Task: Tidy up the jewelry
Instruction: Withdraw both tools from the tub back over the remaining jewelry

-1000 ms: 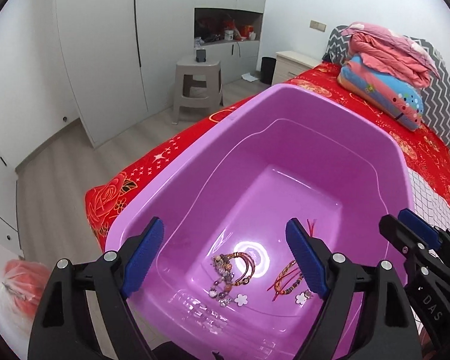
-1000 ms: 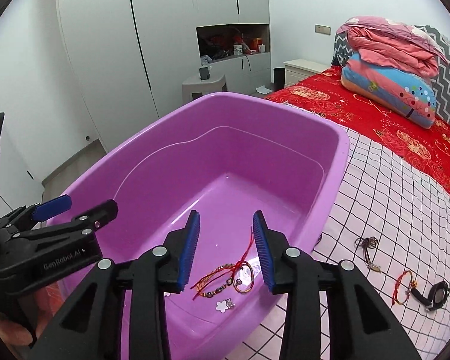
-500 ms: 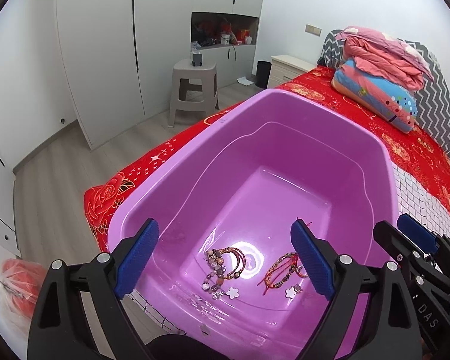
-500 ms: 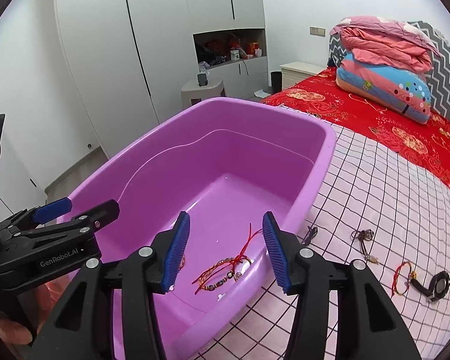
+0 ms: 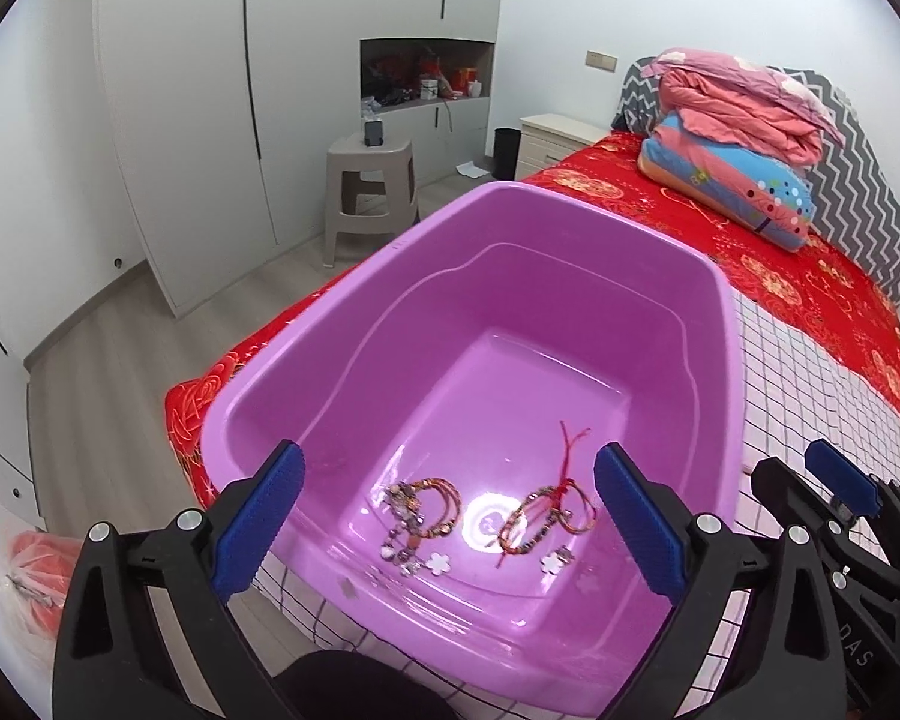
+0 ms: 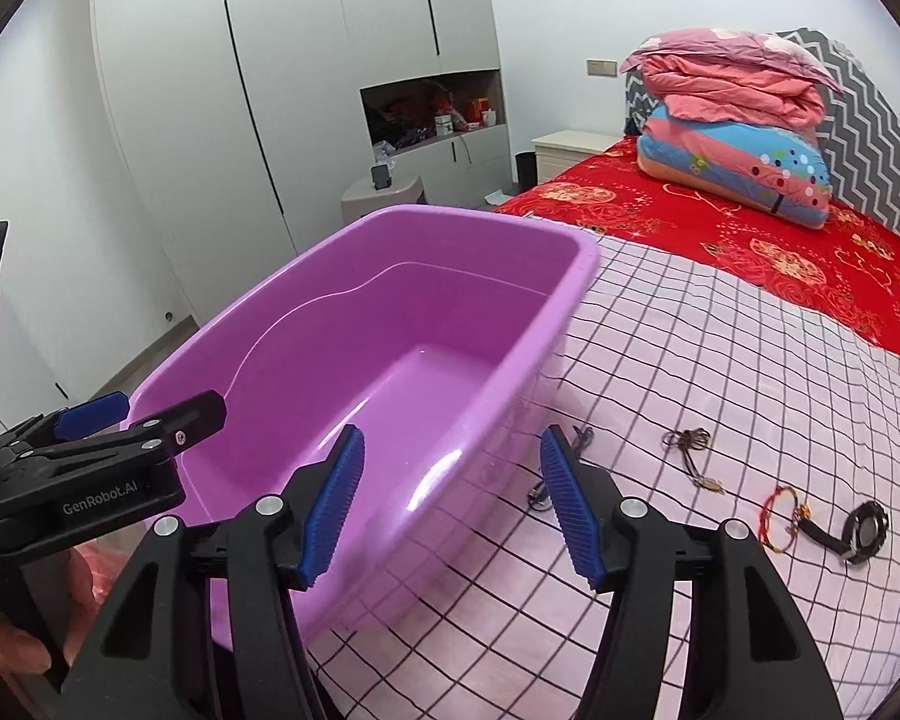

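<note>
Left gripper (image 5: pixel 447 519) fingers wide apart and just opening, empty, two bracelets (image 5: pixel 486 516) in purple tub (image 5: pixel 570 228) beyond them, right gripper (image 6: pixel 450 507) fingers parted, just opening, empty, straddling tub rim, more jewelry (image 6: pixel 810 522) on bed to their right

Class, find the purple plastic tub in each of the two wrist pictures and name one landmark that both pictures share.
Left wrist view: the purple plastic tub fills the centre, with bracelets on its floor.
Right wrist view: the tub sits left of centre, on the checked sheet; its floor near the camera is hidden by its wall.
Shared landmark: the folded pink quilt at upper right.
</note>
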`<action>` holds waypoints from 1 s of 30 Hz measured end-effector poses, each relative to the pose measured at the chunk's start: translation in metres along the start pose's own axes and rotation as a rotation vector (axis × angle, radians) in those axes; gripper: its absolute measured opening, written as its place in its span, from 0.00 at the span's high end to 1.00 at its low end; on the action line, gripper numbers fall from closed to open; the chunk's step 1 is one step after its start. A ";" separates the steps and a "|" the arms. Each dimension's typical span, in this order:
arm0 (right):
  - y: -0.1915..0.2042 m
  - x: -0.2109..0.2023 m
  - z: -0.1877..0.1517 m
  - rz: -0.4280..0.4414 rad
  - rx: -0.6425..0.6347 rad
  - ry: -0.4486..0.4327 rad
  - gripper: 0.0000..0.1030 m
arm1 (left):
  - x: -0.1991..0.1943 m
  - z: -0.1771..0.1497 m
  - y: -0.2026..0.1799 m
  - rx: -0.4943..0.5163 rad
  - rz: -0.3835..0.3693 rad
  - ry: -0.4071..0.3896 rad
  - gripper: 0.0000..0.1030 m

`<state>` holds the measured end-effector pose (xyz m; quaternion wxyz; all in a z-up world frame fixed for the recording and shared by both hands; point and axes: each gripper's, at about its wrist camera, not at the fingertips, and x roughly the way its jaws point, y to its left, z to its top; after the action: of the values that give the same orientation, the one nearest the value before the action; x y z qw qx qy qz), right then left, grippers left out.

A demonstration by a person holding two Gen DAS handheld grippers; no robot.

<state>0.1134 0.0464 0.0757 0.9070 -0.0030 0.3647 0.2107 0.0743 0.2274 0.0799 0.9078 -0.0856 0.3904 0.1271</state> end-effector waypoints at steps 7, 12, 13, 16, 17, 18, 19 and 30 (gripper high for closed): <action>-0.021 -0.028 -0.015 -0.020 0.037 -0.030 0.39 | -0.014 -0.008 -0.027 0.054 -0.037 -0.008 0.07; -0.041 -0.051 -0.032 -0.055 0.073 -0.057 0.39 | -0.022 -0.019 -0.049 0.089 -0.074 -0.013 0.07; -0.044 -0.054 -0.035 -0.058 0.081 -0.060 0.39 | -0.024 -0.023 -0.055 0.099 -0.083 -0.013 0.07; -0.060 -0.065 -0.049 -0.069 0.116 -0.067 0.39 | -0.029 -0.033 -0.073 0.137 -0.108 -0.012 0.07; -0.066 -0.069 -0.055 -0.075 0.128 -0.070 0.39 | -0.030 -0.036 -0.080 0.154 -0.122 -0.010 0.07; -0.071 -0.073 -0.060 -0.080 0.137 -0.073 0.39 | -0.032 -0.039 -0.087 0.169 -0.133 -0.009 0.07; -0.076 -0.076 -0.065 -0.086 0.146 -0.076 0.39 | -0.034 -0.043 -0.092 0.182 -0.143 -0.009 0.07; -0.150 -0.103 -0.125 -0.199 0.279 -0.073 0.39 | -0.040 -0.076 -0.145 0.258 -0.252 -0.033 0.07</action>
<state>0.0221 -0.1496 0.0297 0.9275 0.0944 0.3553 0.0669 0.0388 0.0635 0.0658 0.9263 -0.0148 0.3745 -0.0375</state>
